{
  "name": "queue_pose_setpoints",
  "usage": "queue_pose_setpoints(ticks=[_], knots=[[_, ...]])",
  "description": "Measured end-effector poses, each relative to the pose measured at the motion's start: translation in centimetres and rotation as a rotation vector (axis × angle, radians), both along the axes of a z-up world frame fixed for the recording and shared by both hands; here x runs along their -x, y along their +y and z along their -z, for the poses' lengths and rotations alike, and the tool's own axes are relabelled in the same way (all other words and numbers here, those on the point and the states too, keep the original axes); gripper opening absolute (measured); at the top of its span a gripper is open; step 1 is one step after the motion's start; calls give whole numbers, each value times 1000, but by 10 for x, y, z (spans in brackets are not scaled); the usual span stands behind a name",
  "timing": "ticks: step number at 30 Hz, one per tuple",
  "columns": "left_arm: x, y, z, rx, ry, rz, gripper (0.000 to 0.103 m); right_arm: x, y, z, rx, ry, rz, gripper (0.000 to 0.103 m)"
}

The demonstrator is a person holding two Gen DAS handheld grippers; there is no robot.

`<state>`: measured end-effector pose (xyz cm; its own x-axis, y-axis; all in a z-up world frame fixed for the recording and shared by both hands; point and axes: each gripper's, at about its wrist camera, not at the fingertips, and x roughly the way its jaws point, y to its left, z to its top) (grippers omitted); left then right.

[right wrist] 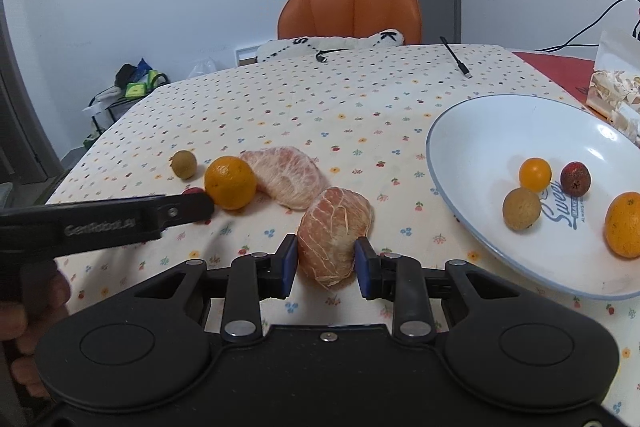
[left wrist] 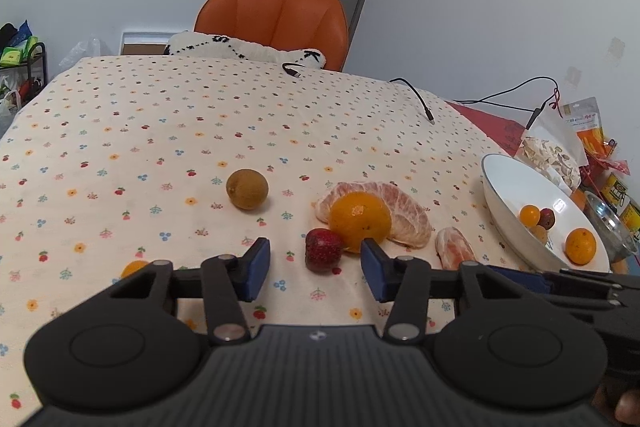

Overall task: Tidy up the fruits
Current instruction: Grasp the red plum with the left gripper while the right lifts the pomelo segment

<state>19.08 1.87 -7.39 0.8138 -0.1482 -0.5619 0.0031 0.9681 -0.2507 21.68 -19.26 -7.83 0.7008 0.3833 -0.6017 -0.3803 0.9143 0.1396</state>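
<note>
Lying on the flower-print tablecloth (left wrist: 160, 131), left to right in the left wrist view: one small orange fruit (left wrist: 134, 268), partly hidden behind the left gripper's frame; one brown-green round fruit (left wrist: 247, 189); one dark red strawberry (left wrist: 323, 250); one whole orange (left wrist: 360, 221), touching the strawberry; two peeled pomelo pieces, the larger pomelo segment (left wrist: 404, 213) curving behind the orange, the smaller pomelo chunk (left wrist: 454, 247) just beside it.

Left gripper (left wrist: 316, 269): jaws wide apart, holding nothing, the strawberry just ahead between the blue pads (left wrist: 256, 267).

Right gripper (right wrist: 326, 263): blue pads either side of the pomelo chunk, at or very near its flanks; whether it is clamped cannot be told. The chunk sits on the cloth.

White plate (right wrist: 472, 131), at the right of the table, holds four fruits: one brown-green round fruit, one small orange one, one dark red one, one whole orange at the right edge.

Beyond the table: one orange chair (right wrist: 352, 7); two loose cable ends on the cloth's far side.
</note>
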Motion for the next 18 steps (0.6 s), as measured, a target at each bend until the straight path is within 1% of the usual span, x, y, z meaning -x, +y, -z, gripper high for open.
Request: queue_pose_setpoints(ticks=[3,4,5,6,7,11,14,16,18], knots=[[-3,-2,1,-2,-7,4,47,5,-3,-1,3,4,-12,29],[-4,-3,1,4,-8,12,42,6,-4,-2,2,6,-10,29],[-4,-3,1,11,-9,22,34,7,-5,-3,2,7,-9,30],[-4,-4,1,17,-9,31,30,8,-5,-3,4,7,-11,31],[-3,-5,1,14,-5,36,24,9,-5,-3,6,4,-11,34],[-1,-4,0,6,-4,24,22,7,-4,-4,-6,-6,-7,37],[3,0,-3,2,-6,12,22,4,0,-2,0,-16,1,44],[6,2,-5,-2,-9,6,22,3,3,-1,0,-22,11,54],[9,4,-7,-3,-10,-2,22,2,5,-1,7,-40,27,60]])
